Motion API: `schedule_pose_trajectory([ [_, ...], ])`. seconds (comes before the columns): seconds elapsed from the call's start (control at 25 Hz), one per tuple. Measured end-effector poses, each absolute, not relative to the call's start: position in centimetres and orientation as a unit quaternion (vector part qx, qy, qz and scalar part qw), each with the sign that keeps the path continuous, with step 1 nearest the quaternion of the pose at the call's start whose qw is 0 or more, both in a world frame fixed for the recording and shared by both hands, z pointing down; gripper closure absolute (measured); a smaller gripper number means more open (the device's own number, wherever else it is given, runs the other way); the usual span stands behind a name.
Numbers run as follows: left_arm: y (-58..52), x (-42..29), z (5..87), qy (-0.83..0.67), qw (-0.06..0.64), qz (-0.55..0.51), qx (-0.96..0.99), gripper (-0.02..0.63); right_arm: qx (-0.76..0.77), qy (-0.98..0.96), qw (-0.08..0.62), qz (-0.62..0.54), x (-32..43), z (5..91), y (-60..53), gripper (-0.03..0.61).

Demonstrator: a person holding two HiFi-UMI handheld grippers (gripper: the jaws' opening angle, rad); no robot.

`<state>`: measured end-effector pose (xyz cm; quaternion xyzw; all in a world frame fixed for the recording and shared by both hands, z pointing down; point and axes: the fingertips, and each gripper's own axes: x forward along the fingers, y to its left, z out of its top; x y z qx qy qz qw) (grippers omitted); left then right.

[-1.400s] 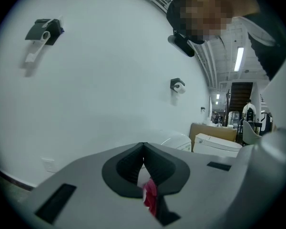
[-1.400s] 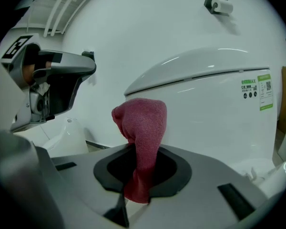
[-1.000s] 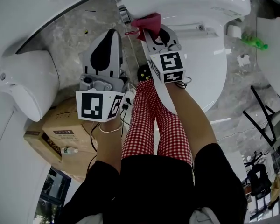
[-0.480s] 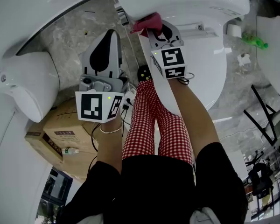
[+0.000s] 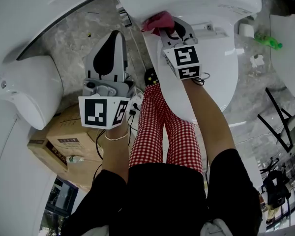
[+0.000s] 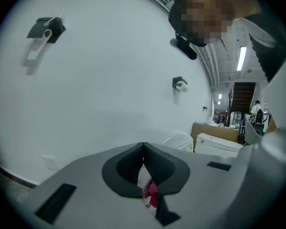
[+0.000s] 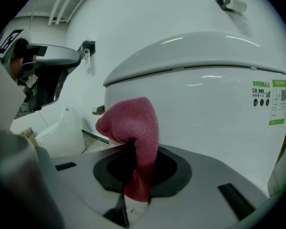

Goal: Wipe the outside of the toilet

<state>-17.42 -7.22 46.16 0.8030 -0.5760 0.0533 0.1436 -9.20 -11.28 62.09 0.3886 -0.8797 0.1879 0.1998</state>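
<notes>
Lengthwise, cloth (image 7: 132,125) sticks from right gripper (image 7: 135,162) toward toilet (image 7: 214,111).

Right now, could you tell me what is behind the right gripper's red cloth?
The outer side wall of the white toilet, just below its lid seam. The patch the red cloth covers is hidden; contact is unclear.

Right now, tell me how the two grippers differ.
The right gripper clamps the red cloth in its fingers; the left gripper has its fingers closed tip to tip. The right gripper is up against the toilet; the left gripper hangs apart from it. Both share the same grey build.
</notes>
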Motion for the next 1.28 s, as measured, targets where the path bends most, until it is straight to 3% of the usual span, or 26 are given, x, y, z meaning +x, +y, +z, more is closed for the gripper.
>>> schedule_pose_trajectory([
  [1.28, -9.1, -12.6, 46.2, -0.548, 0.141, 0.054, 0.823, 0.61, 0.453, -0.848, 0.196, 0.19, -0.9, 62.1, -14.6, 0.491],
])
